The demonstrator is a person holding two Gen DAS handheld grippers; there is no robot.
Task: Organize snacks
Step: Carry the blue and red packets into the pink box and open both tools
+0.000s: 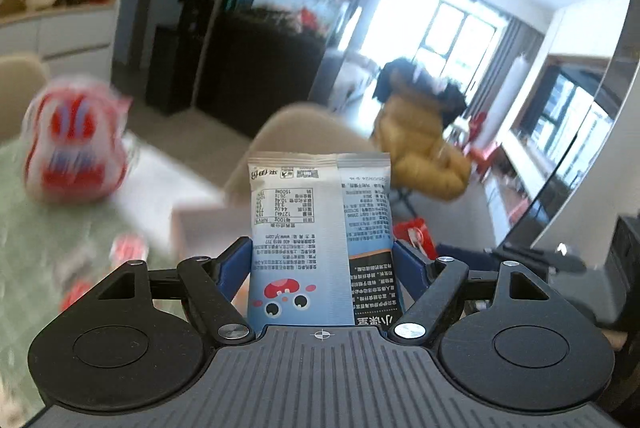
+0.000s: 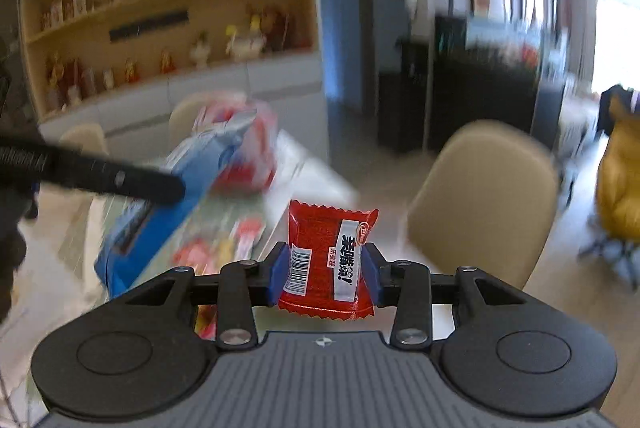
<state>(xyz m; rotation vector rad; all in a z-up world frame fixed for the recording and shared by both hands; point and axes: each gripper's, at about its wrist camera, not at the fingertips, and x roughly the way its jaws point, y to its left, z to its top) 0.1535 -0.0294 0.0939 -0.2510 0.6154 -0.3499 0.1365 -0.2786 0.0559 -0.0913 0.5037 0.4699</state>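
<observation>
Snacks: blue-white packet (image 1: 320, 240) clamped upright in left gripper (image 1: 322, 260); red packet (image 2: 328, 260) pinched between right gripper (image 2: 326, 268) jaws.
Progress: both packets lifted clear; judged mid-transfer, several loose snacks (image 2: 224, 248) left.
Surface: green-patterned table (image 1: 36, 240), red-white bag (image 1: 74, 144) standing on it.
Room: beige chair (image 2: 484, 196), display shelves (image 2: 168, 24).

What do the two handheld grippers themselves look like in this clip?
Both match. The left gripper and right gripper each have blue finger pads on black linkage arms with silver pivot screws, two black round discs, and a grey ribbed body marked with a small crosshair. No cables, sleeves or hands show.
</observation>
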